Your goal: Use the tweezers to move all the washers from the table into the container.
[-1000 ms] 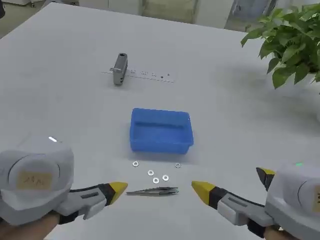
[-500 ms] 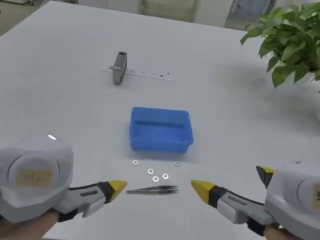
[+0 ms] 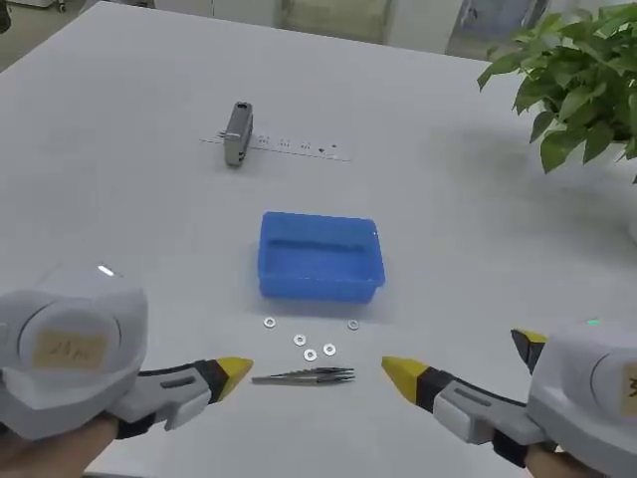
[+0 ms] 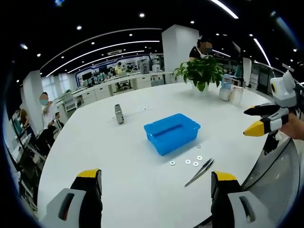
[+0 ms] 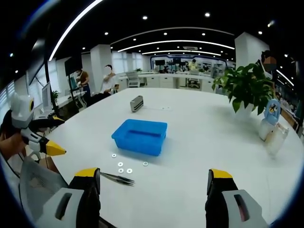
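Observation:
A blue container stands mid-table, and several small washers lie scattered just in front of it. Nearer to me than the washers, the metal tweezers lie flat on the table. My left gripper is open and holds nothing; its yellow fingertip sits just left of the tweezers. Right of the tweezers, my right gripper is also open and holds nothing. The right gripper view has the tweezers, the washers and the container ahead on the left.
A grey metal block stands on a pale strip behind the container. A potted plant fills the far right corner, with a bottle beyond it. People stand at desks in the background.

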Demonstrator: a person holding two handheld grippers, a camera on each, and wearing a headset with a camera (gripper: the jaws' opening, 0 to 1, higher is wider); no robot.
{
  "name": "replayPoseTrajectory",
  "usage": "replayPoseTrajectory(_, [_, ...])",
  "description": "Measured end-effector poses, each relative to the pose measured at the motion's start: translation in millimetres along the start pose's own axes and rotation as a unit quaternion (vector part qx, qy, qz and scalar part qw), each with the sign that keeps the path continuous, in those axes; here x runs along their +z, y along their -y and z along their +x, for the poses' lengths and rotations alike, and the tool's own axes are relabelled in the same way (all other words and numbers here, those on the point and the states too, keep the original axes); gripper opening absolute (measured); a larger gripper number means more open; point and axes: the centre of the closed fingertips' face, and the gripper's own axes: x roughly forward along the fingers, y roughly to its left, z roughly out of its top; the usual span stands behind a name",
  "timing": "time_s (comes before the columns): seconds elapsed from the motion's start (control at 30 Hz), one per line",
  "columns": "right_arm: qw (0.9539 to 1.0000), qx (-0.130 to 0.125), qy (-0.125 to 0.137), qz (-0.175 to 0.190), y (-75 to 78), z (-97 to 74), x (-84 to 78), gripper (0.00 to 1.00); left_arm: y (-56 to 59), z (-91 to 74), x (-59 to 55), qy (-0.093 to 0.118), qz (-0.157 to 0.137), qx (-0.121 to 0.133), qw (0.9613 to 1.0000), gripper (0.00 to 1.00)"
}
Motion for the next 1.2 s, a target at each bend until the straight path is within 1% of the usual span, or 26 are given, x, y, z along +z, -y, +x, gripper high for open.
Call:
replayPoseTrajectory(0.3, [1.0, -0.003, -0.002, -0.003, 1.2, -0.3, 0.2, 0.92, -0.9, 0.2, -0.5, 0.0, 0.0, 0.0, 1.0, 0.98])
replayPoseTrajectory(0.37, [1.0, -0.002, 0.002, -0.001, 0.4, -0.4, 2.2, 0.93, -1.3, 0.3, -0.3, 0.0, 0.0, 0.0, 1.0, 0.98])
replayPoseTrajectory(0.53, [1.0, 0.0, -0.003, -0.007, -2.6, 1.4, 1.4, 0.92, -2.1, 0.1, 0.1, 0.001, 0.001, -0.001, 1.0, 0.98])
replayPoseTrajectory(0.73, [0.9999, 0.003, -0.007, -0.012, -4.9, 4.1, 0.3, 0.92, 1.0, 1.5, 0.6, 0.005, 0.002, -0.012, 0.9999, 0.98])
replayPoseTrajectory(0.93, [0.9999, 0.004, -0.008, -0.013, -5.3, 5.8, 0.7, 0.92, 0.8, 3.6, 3.1, 0.008, 0.002, -0.016, 0.9998, 0.98])
replayPoseTrajectory(1.0, [0.9999, 0.004, -0.008, -0.014, -4.8, 6.6, 0.7, 0.92, 1.5, 5.4, 3.0, 0.008, 0.001, -0.022, 0.9997, 0.96])
replayPoseTrajectory(1.03, [0.9999, 0.004, -0.007, -0.014, -4.6, 7.1, 0.8, 0.92, 3.1, 7.0, 2.4, 0.007, 0.0, -0.029, 0.9995, 0.96])
replayPoseTrajectory(1.1, [0.9999, 0.004, -0.008, -0.013, -4.0, 8.9, 0.3, 0.92, 4.6, 9.5, 1.6, 0.005, 0.0, -0.033, 0.9994, 0.95])
replayPoseTrajectory(1.2, [0.9998, 0.004, -0.014, -0.012, -3.2, 12.2, -1.8, 0.92, 5.3, 12.5, 1.7, 0.005, 0.01, -0.03, 0.9995, 0.95])
